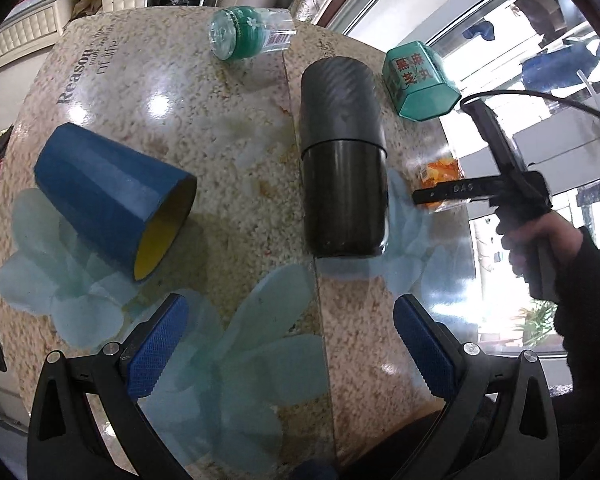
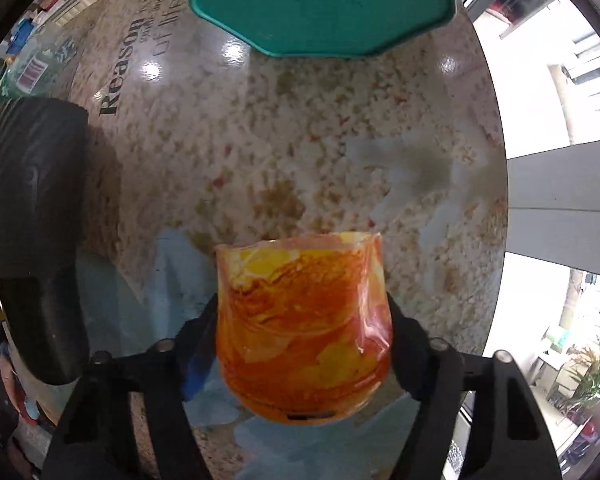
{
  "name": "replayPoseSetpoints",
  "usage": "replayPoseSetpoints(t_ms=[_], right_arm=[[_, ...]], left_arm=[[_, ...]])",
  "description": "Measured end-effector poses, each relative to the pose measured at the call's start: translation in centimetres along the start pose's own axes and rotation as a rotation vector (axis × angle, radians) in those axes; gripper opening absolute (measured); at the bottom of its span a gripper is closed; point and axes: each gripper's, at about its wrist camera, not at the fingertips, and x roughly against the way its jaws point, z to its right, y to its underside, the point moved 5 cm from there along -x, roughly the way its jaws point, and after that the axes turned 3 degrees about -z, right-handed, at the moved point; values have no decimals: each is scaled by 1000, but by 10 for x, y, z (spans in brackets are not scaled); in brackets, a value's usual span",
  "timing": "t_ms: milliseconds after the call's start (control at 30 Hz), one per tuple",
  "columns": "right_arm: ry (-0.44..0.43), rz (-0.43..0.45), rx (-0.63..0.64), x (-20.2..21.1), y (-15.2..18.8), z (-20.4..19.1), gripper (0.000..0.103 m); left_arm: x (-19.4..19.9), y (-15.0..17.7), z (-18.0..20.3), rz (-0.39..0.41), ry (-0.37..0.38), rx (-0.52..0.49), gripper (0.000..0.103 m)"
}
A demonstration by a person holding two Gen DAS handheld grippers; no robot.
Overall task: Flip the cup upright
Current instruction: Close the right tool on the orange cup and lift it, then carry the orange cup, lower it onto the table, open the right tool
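- Currently the right gripper (image 2: 304, 344) is clamped on an orange and yellow swirled cup (image 2: 304, 332), one black finger pressing each side of its body.
- Seen from the right wrist, the cup's open rim points away from the gripper, out along the fingers, and its rounded base sits nearest the camera, so its long axis runs in line with the fingers.
- Whether the cup touches the speckled table (image 2: 300, 140) or is lifted just above it cannot be told.
- From the left wrist, the right gripper (image 1: 428, 198) reaches in from the right edge, held by a hand (image 1: 540, 240), and only a small part of the orange cup (image 1: 440, 172) shows behind its finger.
- Meanwhile the left gripper (image 1: 290, 348) hangs above the table with its blue pads (image 1: 158, 346) wide apart, holding nothing.
- A blue cup (image 1: 112, 204) with a yellow inside lies on its side ahead and to the left of the left gripper, mouth turned toward that gripper.
- A black cylinder (image 1: 342, 156) lies on its side between the two grippers.
- My judgement: the right gripper is the one engaged, and righting the orange cup calls for turning the wrist until the rim faces up.
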Motion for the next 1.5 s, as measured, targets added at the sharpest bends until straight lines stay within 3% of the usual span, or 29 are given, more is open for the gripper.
replayPoseSetpoints(t_ms=[100, 333, 600, 800, 900, 1000, 1233, 1500], right_arm=[[-55, 15, -44, -1, 3, -7, 64], [-92, 67, -62, 39, 18, -4, 64], [-144, 149, -40, 101, 72, -55, 64], [-199, 128, -34, 72, 115, -100, 64], [-201, 93, -11, 63, 131, -123, 64], [-191, 57, 6, 46, 149, -139, 64], [-128, -41, 6, 5, 165, -149, 64], [-75, -56, 1, -10, 159, -156, 66]], left_arm=[[2, 3, -6, -1, 4, 16, 103], [18, 4, -22, 32, -2, 41, 103], [35, 11, -36, 52, -42, 3, 103], [44, 30, -48, 48, -71, -36, 103], [50, 43, -51, 42, -121, -90, 103], [55, 54, -57, 40, -120, -110, 103], [60, 73, -73, 27, -162, -120, 103], [63, 87, -80, 33, -179, -140, 103]])
